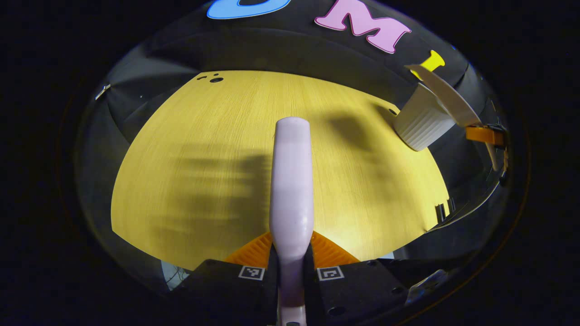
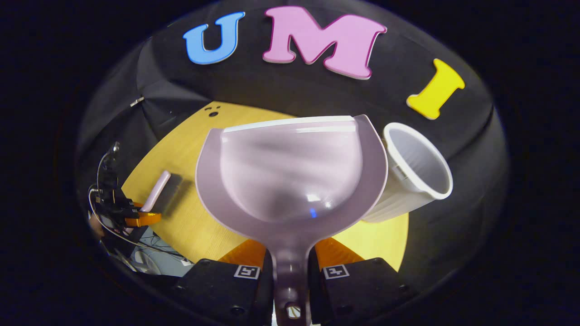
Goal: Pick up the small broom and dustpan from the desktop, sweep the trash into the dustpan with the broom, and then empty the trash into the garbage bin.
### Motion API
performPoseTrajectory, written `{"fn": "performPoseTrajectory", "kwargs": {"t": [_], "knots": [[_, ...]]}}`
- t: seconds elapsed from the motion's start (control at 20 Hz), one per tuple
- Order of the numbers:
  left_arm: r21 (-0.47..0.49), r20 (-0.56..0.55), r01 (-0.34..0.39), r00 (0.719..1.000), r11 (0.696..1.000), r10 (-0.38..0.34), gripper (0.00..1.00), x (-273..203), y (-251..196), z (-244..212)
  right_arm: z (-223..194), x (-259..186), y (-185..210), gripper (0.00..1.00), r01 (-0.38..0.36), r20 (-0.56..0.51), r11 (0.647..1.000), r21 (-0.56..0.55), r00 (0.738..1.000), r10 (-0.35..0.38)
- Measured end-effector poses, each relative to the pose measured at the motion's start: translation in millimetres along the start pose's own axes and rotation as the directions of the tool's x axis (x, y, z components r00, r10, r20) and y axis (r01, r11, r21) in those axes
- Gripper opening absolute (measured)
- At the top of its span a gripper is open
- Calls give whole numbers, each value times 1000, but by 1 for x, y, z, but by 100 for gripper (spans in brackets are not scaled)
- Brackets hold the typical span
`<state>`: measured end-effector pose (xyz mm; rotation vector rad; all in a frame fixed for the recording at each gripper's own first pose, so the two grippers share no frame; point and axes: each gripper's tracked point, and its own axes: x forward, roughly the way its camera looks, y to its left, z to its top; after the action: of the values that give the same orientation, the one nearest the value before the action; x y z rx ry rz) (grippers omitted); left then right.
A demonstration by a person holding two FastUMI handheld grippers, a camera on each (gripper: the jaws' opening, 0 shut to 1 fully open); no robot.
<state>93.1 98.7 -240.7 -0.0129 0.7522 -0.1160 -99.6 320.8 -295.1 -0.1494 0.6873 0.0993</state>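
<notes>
Broom (image 1: 292, 181) sits clamped by its handle between both fingers of the left gripper (image 1: 291, 260), the pale shaft running straight ahead over the desktop (image 1: 190, 136); its bristle end cannot be seen. In the right gripper view that same gripper appears at far left, with the broom angled low over the wood. Dustpan (image 2: 290, 176) is pinched by its handle in the right gripper (image 2: 291, 267), pan raised off the desktop and turned open-side toward the camera, its front lip just beside the bin (image 2: 414, 176). No trash can be made out in the pan or on the visible wood, so the tipping step appears done or nearly done.

Risks, by judgement:
- The bin leans, mouth toward the pan; a push from the lip could topple it.
- The pan hangs on a narrow handle grip; a fast swing could twist it in the fingers.
- Any trash left in the pan falls on the desktop if the lip stops short of the mouth.
</notes>
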Motion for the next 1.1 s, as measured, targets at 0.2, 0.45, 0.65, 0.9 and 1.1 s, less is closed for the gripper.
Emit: {"fn": "performPoseTrajectory", "kwargs": {"t": [0.2,0.45,0.65,0.9,1.1], "knots": [[18,-35,-37,999,999,38,27,21,4,7,-61,40,17,36,-22,-132,1000,9,991,23],[40,-105,-99,989,994,103,29,51,8,8,-123,66,19,36,-54,-251,996,65,966,69],[54,-157,-131,978,990,138,29,65,6,7,-150,79,11,36,-26,-300,993,116,952,60],[117,-184,-157,967,981,177,28,74,6,11,-157,81,14,40,-21,-292,984,179,954,73],[153,-192,-160,963,975,189,32,79,2,16,-163,81,20,39,-30,-294,982,185,952,84]]}}
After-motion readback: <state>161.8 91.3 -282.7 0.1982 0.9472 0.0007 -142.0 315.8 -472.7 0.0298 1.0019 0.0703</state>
